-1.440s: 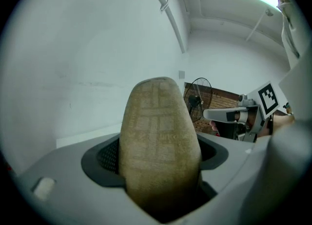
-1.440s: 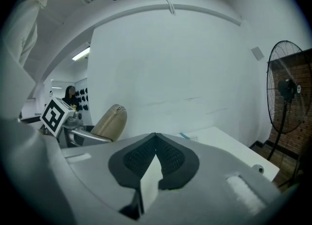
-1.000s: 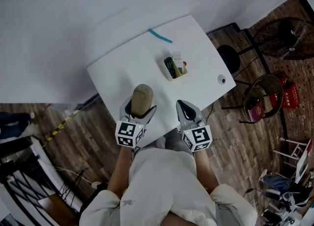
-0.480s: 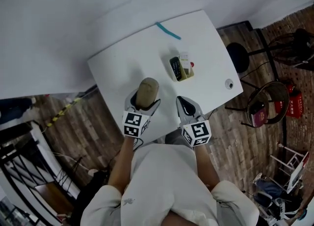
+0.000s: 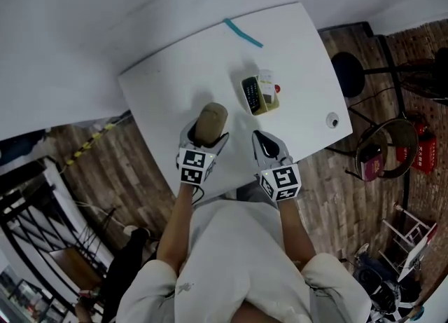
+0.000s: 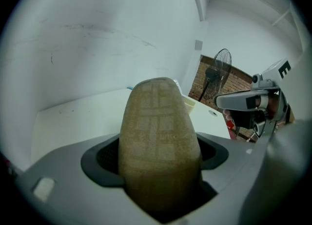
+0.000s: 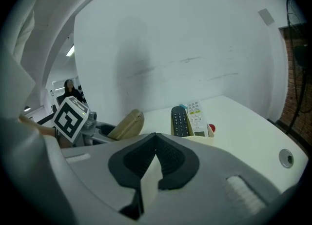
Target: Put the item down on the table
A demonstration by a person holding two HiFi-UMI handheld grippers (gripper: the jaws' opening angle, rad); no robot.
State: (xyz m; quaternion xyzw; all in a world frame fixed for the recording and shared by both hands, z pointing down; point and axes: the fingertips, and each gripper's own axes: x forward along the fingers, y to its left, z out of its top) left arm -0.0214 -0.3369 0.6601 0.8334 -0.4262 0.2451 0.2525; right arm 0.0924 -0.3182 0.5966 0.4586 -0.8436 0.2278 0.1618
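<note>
A tan woven, oval case (image 5: 211,121) sticks forward out of my left gripper (image 5: 203,139), which is shut on its rear end. The left gripper view shows the case (image 6: 158,136) filling the space between the jaws, above the white table (image 6: 73,116). In the right gripper view the case (image 7: 127,124) slants upward over the table's near part. My right gripper (image 5: 266,145) is beside it on the right, over the table's near edge. It is shut (image 7: 155,148) with nothing in it.
A small open box (image 5: 260,94) with two remote controls (image 7: 187,119) stands mid-table, ahead of the right gripper. A teal pen (image 5: 243,33) lies at the far edge. A round cable port (image 5: 332,120) is at the table's right. Chairs and a fan stand right of the table.
The head view has shifted, so the table sits more to the right. Both grippers keep their hold and their place over the table's near edge; the case stays gripped.
</note>
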